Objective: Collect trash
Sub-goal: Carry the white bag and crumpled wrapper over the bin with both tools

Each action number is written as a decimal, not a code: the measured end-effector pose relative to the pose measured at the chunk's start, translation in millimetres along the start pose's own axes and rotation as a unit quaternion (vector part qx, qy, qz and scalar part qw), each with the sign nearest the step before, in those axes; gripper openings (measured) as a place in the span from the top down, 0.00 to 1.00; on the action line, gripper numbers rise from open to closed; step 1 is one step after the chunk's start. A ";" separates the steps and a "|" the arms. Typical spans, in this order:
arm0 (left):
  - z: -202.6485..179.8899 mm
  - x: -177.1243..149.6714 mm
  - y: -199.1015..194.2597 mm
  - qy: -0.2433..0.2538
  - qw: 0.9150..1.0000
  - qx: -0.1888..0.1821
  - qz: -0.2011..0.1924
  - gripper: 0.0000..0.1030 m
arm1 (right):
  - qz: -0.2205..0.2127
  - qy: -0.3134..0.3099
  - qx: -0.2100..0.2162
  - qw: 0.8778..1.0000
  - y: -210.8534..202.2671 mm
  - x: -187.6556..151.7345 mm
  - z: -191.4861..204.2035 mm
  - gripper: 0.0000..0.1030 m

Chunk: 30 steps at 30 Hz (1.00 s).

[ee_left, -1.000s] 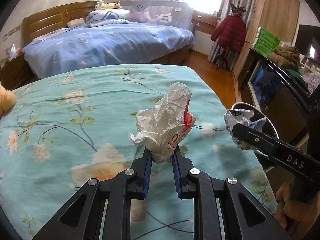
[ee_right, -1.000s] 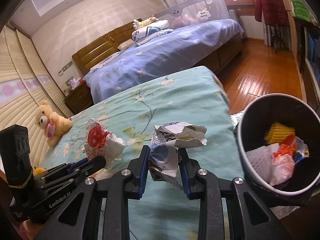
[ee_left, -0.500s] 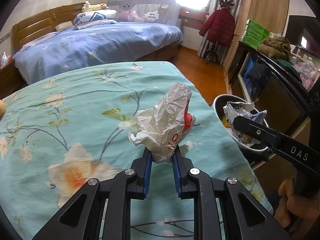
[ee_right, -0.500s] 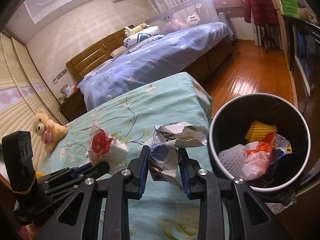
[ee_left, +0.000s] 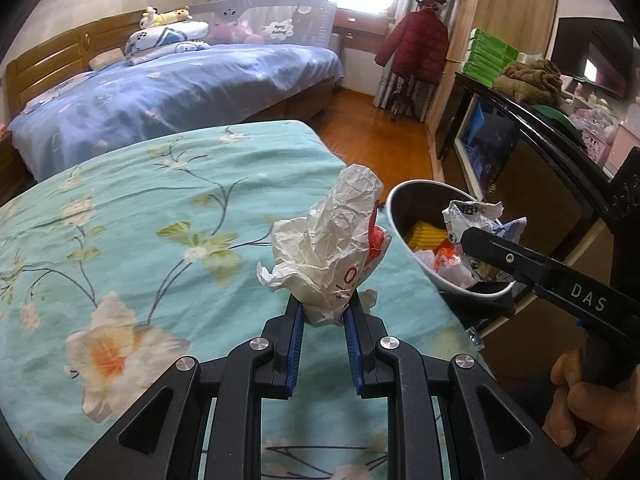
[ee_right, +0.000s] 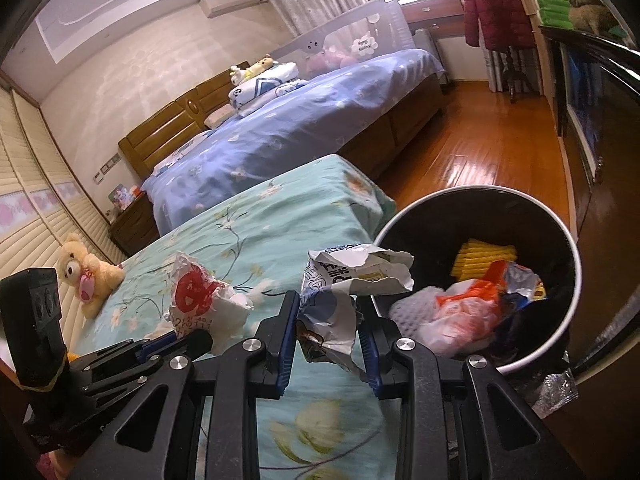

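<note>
2 wrappers in transit: right gripper (ee_right: 327, 318) pinching a blue-and-white wrapper (ee_right: 340, 296), nearer the bin (ee_right: 576, 280), which lies just ahead-right; left gripper (ee_left: 323, 318) pinching a white-and-red wrapper (ee_left: 332, 248) over the bed (ee_left: 120, 240), bin to its right.

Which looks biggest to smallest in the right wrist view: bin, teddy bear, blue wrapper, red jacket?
1. bin, largest by far.
2. blue wrapper, but it sits right at the camera in the right tongs, so that is unsure.
3. red jacket and teddy bear look about alike; both are far, so unranked.
</note>
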<state>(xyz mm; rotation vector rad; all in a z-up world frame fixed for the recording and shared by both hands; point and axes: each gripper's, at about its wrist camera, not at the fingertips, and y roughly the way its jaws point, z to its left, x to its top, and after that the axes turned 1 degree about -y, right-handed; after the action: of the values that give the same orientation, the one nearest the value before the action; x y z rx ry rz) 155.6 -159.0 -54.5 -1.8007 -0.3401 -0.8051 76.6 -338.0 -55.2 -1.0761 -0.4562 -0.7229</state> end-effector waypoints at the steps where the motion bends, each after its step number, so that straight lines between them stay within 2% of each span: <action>1: -2.7 0.6 0.8 0.001 1.000 -0.003 0.000 0.82 | 0.000 0.002 -0.002 1.000 -1.5 -0.5 -2.6 0.72; 30: -52.2 15.5 34.0 0.025 0.999 -0.040 0.014 0.82 | -0.011 0.040 -0.041 0.998 -20.1 1.4 -58.0 0.71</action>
<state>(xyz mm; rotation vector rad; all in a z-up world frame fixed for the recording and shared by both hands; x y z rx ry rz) 168.0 -221.9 -58.9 -1.8514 -0.2517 -0.8533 62.7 -396.7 -65.8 -1.1164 -0.3721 -0.8079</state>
